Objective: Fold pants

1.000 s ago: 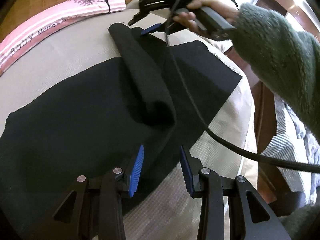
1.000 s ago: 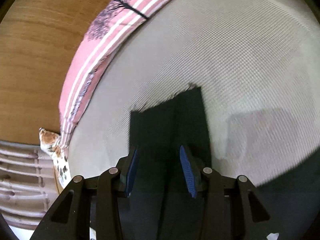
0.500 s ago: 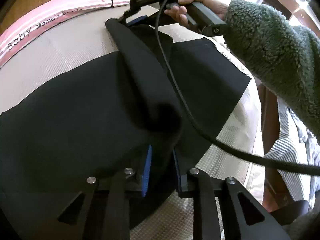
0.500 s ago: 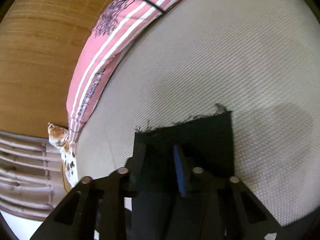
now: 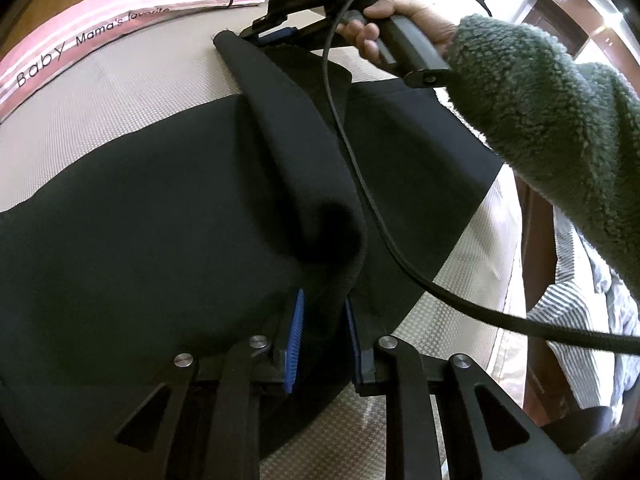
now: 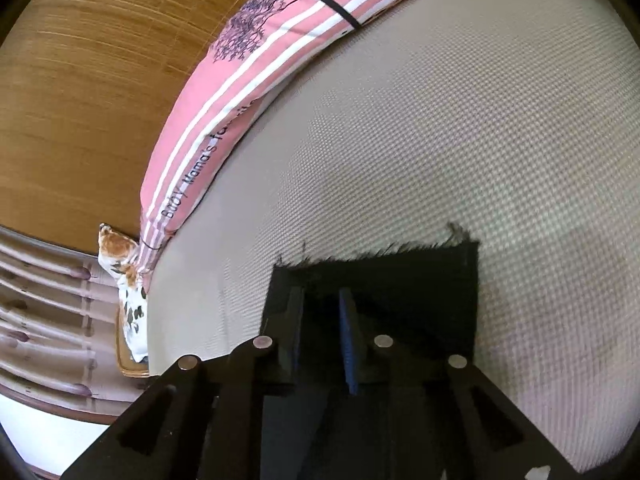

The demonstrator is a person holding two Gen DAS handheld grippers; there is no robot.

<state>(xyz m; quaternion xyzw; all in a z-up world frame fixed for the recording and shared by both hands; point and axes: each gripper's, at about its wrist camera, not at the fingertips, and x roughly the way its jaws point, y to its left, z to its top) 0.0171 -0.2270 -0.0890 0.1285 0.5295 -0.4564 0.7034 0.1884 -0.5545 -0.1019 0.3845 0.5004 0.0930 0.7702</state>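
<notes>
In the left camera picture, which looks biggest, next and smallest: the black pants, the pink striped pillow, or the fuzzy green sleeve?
1. Black fabric pants, clearly biggest.
2. Fuzzy green sleeve, though it is nearer the camera, which inflates it.
3. Pink striped pillow, smallest, but farthest away and partly cut off.

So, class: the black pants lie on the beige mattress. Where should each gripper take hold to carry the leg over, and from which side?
Grip the black pants along the raised ridge of the leg: the left gripper near the thick rolled end, the right gripper at the frayed hem. Come in low along the mattress, since only this bunched edge stands up enough to pinch.
</notes>
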